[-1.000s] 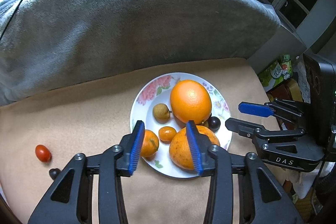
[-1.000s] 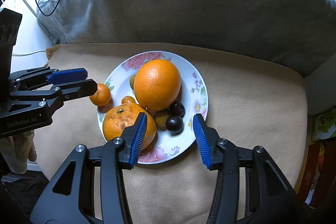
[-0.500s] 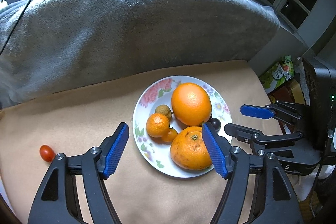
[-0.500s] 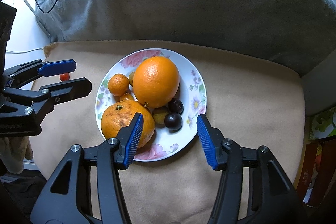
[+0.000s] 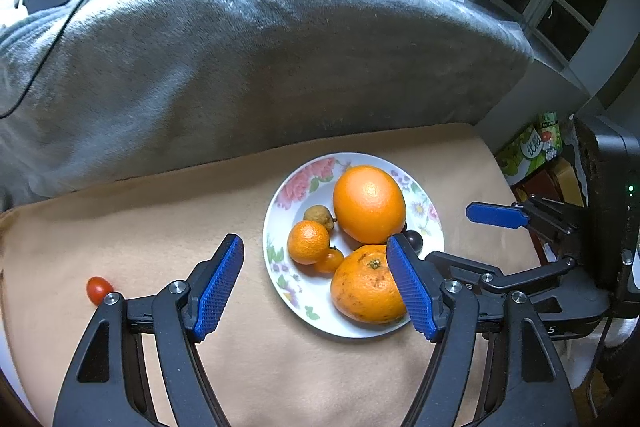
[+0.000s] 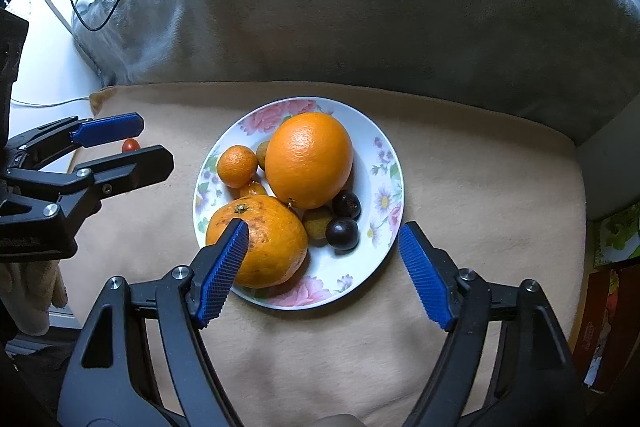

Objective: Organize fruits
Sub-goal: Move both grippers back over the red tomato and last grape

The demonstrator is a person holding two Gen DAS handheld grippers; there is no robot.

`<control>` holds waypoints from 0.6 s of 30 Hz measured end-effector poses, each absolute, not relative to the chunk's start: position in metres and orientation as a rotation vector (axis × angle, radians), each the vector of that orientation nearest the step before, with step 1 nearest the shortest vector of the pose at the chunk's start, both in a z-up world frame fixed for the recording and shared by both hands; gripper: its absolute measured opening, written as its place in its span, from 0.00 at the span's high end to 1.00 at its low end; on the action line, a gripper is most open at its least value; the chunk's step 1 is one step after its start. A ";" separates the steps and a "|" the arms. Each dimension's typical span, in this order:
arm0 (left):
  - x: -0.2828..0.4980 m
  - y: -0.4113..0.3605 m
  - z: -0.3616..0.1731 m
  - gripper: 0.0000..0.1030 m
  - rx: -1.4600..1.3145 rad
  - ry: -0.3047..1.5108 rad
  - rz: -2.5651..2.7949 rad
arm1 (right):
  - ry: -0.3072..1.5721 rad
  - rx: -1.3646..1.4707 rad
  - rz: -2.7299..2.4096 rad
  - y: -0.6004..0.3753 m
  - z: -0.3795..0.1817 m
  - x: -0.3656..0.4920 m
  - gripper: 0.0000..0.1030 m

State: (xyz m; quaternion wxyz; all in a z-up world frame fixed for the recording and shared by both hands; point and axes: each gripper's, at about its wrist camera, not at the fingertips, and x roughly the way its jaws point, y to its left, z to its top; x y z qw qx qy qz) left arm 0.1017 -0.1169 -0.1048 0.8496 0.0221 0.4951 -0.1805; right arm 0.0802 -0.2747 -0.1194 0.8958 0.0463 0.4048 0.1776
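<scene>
Since a second ago the left gripper (image 5: pixel 316 279) has let go of the small round mandarin (image 5: pixel 308 241), which now lies on the flowered white china plate (image 5: pixel 280 259), and has drawn back with its ribbed blue pads spread wide and empty. The right gripper (image 6: pixel 322 273) has barely shifted; its jaws also stand wide apart, holding nothing, low over the near rim of the plate.

Going outward from the left fingers, the one fruit off the plate is a small glossy red cherry tomato (image 5: pixel 98 289). It lies on the beige felt-like cloth (image 5: pixel 160 211) well to the left of the plate, just beyond the left gripper's left finger and outside the gap. In the right wrist view the tomato (image 6: pixel 131 145) shows through the left gripper's jaws, on the far side of the plate from the right gripper. The left gripper is plainly the nearer one; my guess is that a sideways move to the left would bring it over the tomato. The tomato is slightly oval, its long axis running roughly left to right; smooth and small, it would probably roll or slip under a careless pinch.

On the plate sit a large smooth orange (image 5: pixel 369 203), a flatter mottled orange with a stem scar (image 5: pixel 366 283), a tiny kumquat-like fruit (image 5: pixel 330 261), rough tan longans (image 6: pixel 318 223) and two dark glossy round fruits (image 6: pixel 341 233). Behind the plate lies a plush grey blanket (image 5: pixel 260 67).
</scene>
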 end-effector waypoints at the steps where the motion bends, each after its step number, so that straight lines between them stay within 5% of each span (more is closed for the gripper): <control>1: 0.101 -0.116 -0.104 0.28 0.045 1.039 -0.378 | 0.838 0.094 0.367 -0.274 -0.119 0.080 0.22; 18: 0.083 -0.075 -0.091 0.28 0.010 0.972 -0.281 | 0.794 0.054 0.361 -0.244 -0.096 0.090 0.22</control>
